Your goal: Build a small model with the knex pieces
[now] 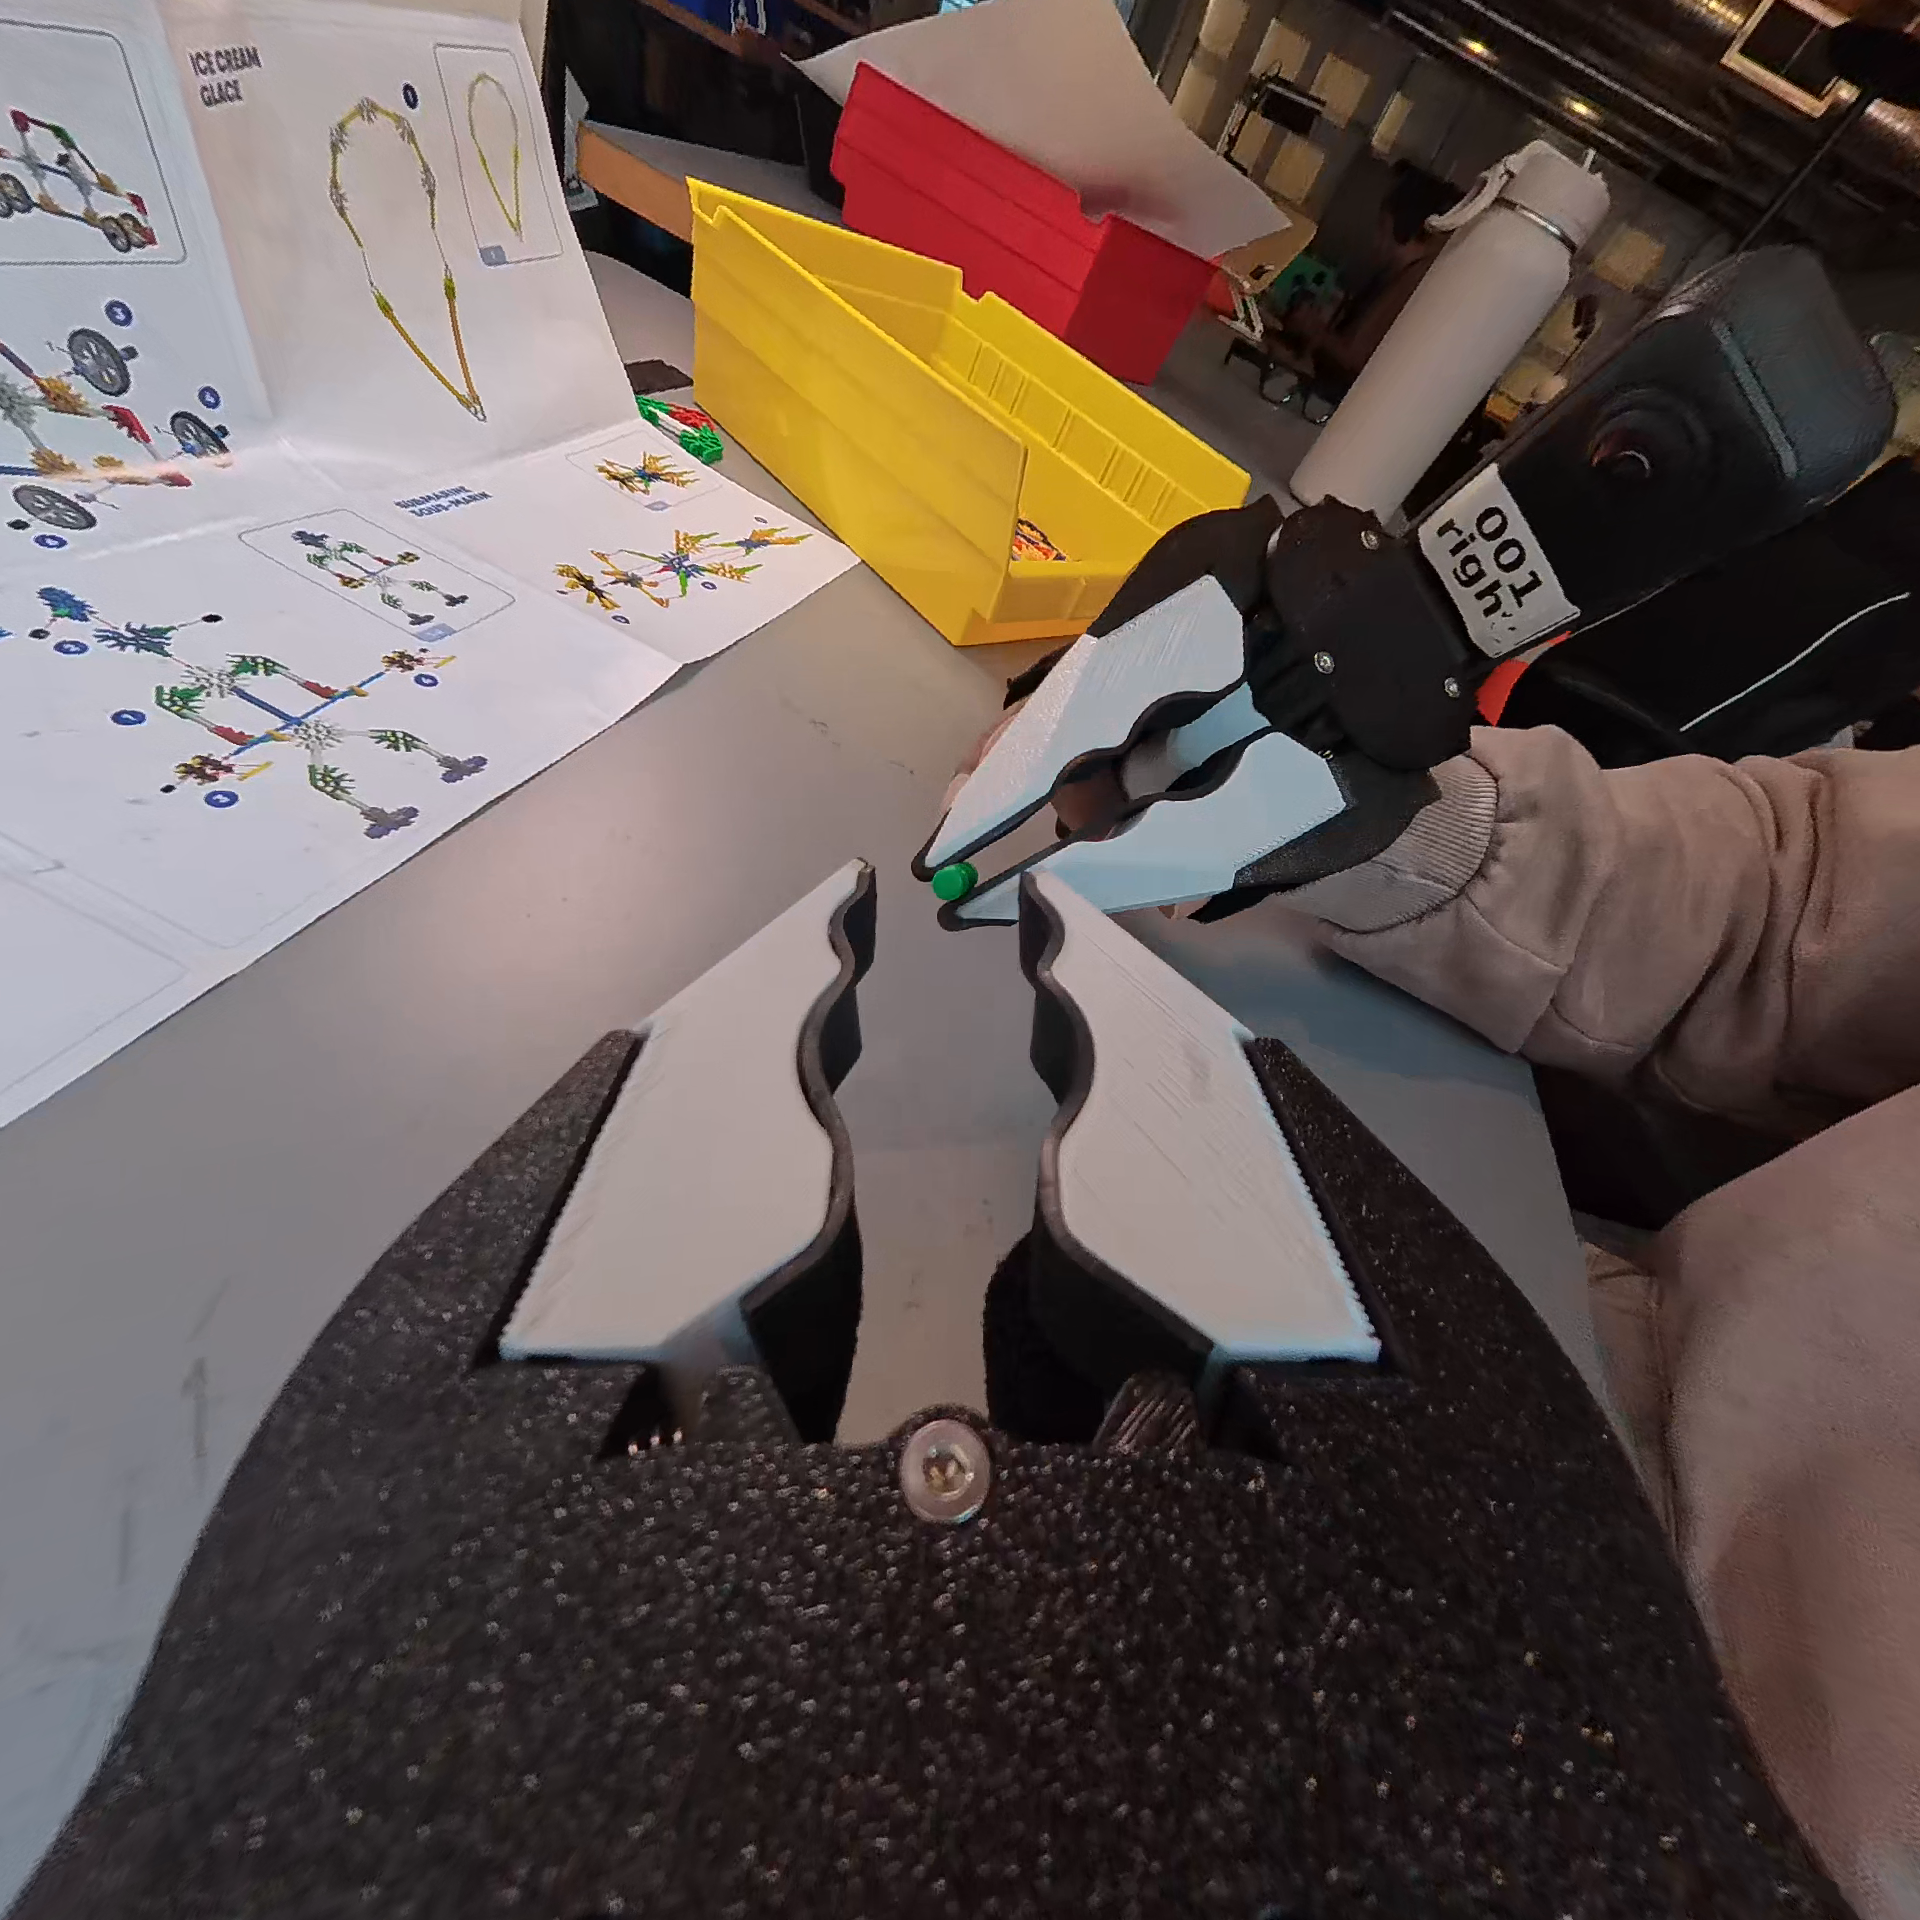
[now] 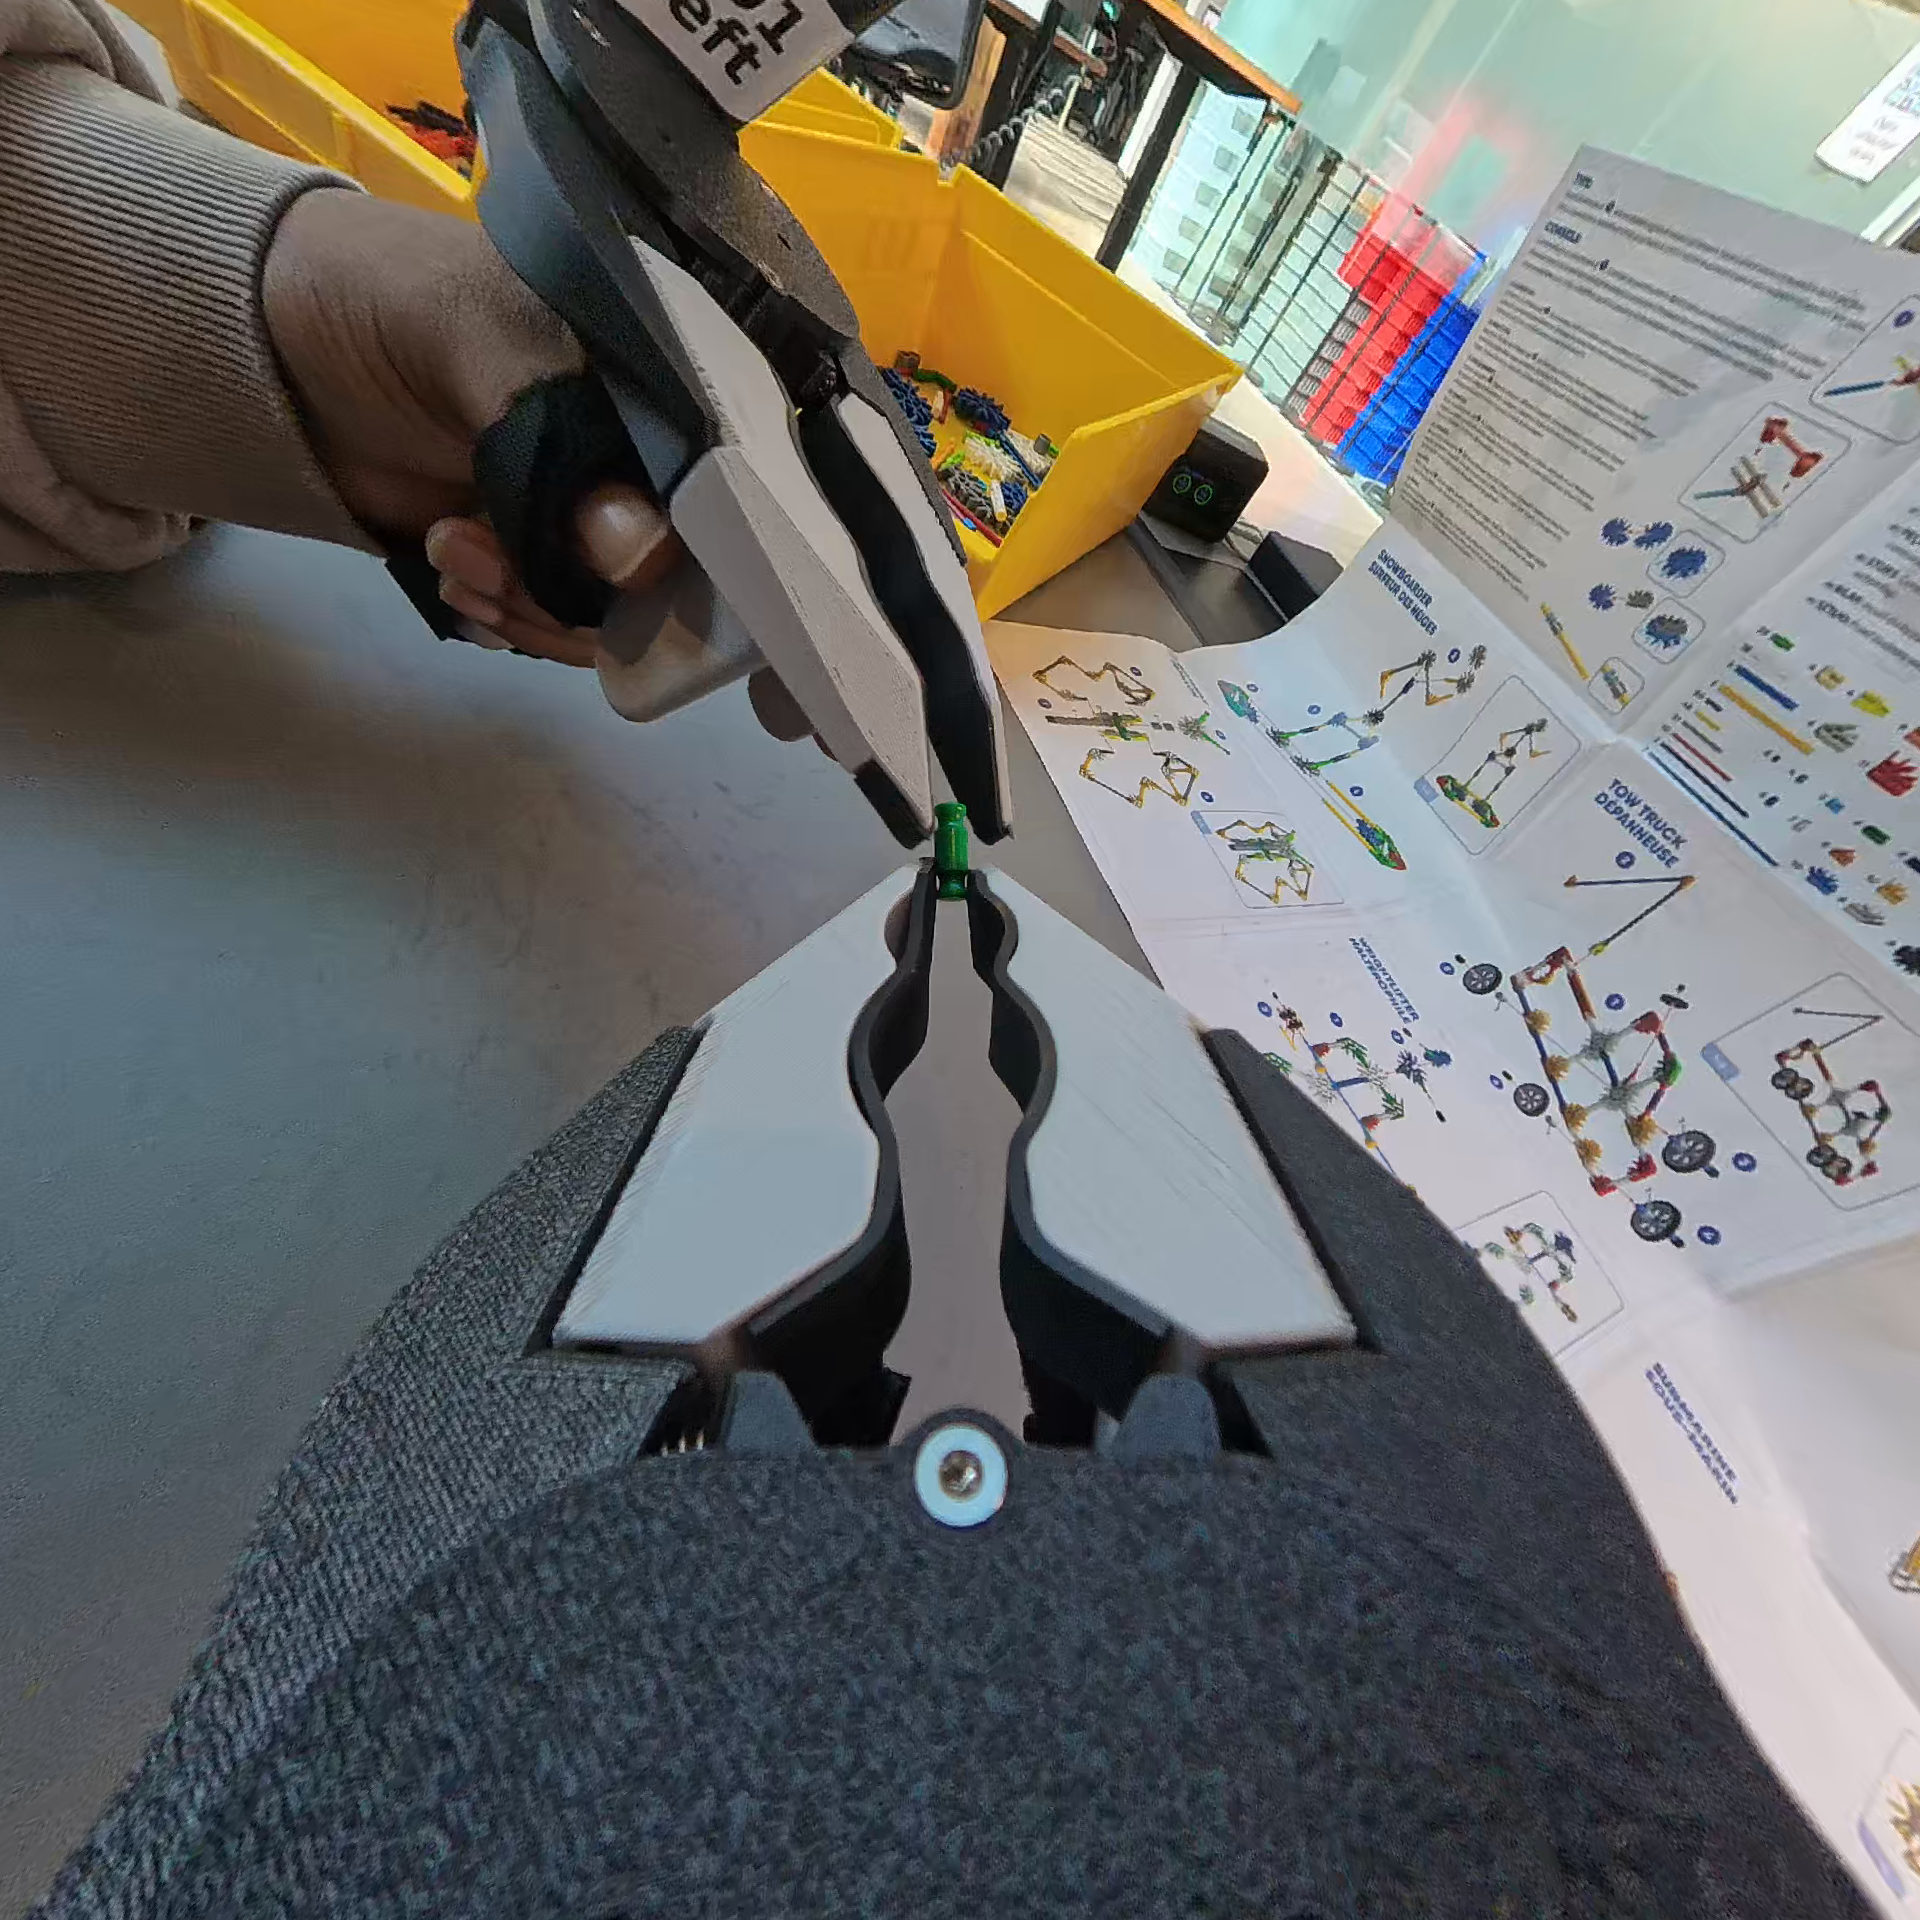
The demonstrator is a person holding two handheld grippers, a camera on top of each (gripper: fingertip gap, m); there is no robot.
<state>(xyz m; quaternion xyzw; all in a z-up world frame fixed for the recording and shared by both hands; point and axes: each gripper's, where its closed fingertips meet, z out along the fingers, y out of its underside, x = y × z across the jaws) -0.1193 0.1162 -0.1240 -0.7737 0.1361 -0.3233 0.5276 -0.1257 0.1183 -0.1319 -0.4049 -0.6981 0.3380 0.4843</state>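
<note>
A short green rod [image 1: 953, 881] is pinched at the very tips of my right gripper [image 1: 935, 891], which comes in from the right above the grey table [image 1: 520, 1039]. My left gripper [image 1: 948, 878] is open, and its two fingertips straddle the rod's free end without closing on it. In the right wrist view my right gripper [image 2: 951, 871] is shut on the lower end of the green rod [image 2: 949, 840]. The left gripper [image 2: 956, 831] comes down from above, its tips on either side of the rod's upper end. A person's hands hold both grippers.
A folded instruction sheet [image 1: 312, 540] covers the table's left part and also shows in the right wrist view [image 2: 1507, 935]. A yellow bin [image 1: 862, 436] with loose toy pieces, a red bin [image 1: 997, 239] and a white bottle [image 1: 1455, 312] stand behind. A small assembly [image 1: 681, 421] lies by the yellow bin. Both grippers' tips are close together, under 4 cm apart.
</note>
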